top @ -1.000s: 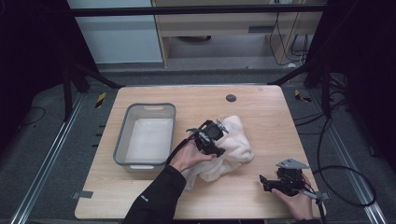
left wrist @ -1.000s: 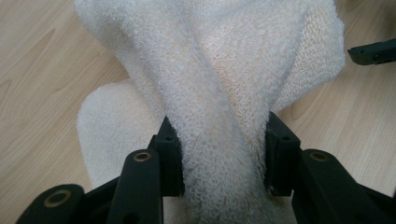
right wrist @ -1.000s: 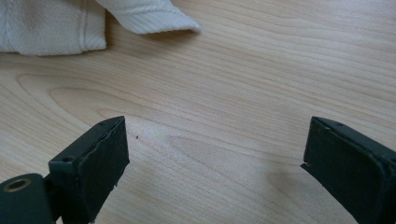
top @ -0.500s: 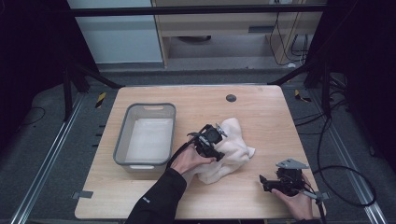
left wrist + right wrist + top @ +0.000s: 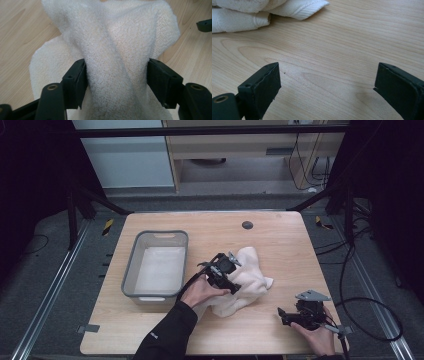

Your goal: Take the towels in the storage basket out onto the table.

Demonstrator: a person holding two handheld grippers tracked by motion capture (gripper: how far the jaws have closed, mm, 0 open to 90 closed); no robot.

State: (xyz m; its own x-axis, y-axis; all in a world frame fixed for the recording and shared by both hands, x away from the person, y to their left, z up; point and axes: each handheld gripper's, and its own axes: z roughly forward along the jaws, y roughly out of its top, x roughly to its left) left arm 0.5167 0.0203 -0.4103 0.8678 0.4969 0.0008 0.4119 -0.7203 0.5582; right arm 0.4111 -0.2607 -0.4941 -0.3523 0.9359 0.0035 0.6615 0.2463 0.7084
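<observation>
A white terry towel (image 5: 252,272) lies crumpled in the middle of the wooden table (image 5: 280,240). My left gripper (image 5: 231,276) sits on top of it, held by a hand in a black sleeve. In the left gripper view a raised fold of the towel (image 5: 117,37) fills the space between the jaws, and my left gripper (image 5: 116,75) is shut on it. My right gripper (image 5: 281,314) rests near the table's front right, jaws pointing left towards the towel. In the right gripper view my right gripper (image 5: 327,80) stands open over bare wood, with the towel's edge (image 5: 242,15) farther off.
A grey plastic bin (image 5: 131,265) with a pale inside stands left of the towel. A small black round spot (image 5: 247,225) marks the far side of the table. A cable (image 5: 370,305) trails off the right edge.
The left gripper has shifted slightly towards the person, and the towel has bunched up under it. The right gripper has stayed put.
</observation>
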